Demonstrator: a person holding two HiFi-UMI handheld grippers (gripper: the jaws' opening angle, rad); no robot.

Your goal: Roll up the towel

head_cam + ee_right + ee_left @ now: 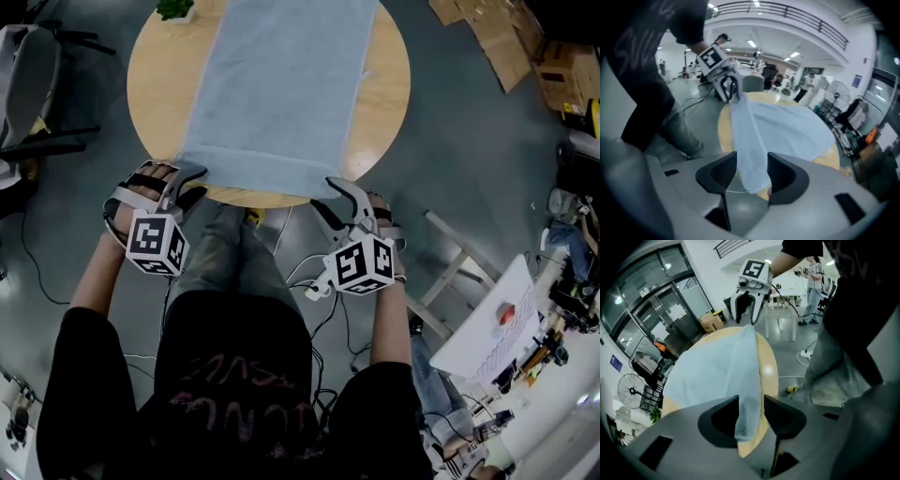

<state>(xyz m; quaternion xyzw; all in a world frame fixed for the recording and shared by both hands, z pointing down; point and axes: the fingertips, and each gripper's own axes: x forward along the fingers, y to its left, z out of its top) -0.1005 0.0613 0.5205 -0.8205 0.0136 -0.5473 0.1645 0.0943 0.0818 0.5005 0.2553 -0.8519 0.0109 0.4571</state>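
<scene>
Bare wood on my round table (pixel 155 75) lies free either side of the towel (pixel 281 84). A potted plant (pixel 174 9) blocks the far-left edge, and a chair (pixel 23 84) stands off left.

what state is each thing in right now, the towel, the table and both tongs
towel: spread flat across the table, near end turned over into a fold
table: towel covering its middle, wood bare on both sides
left tongs: open, one end of the towel's fold between them, not pinched
right tongs: open, the other end of the fold between them, not pinched
</scene>
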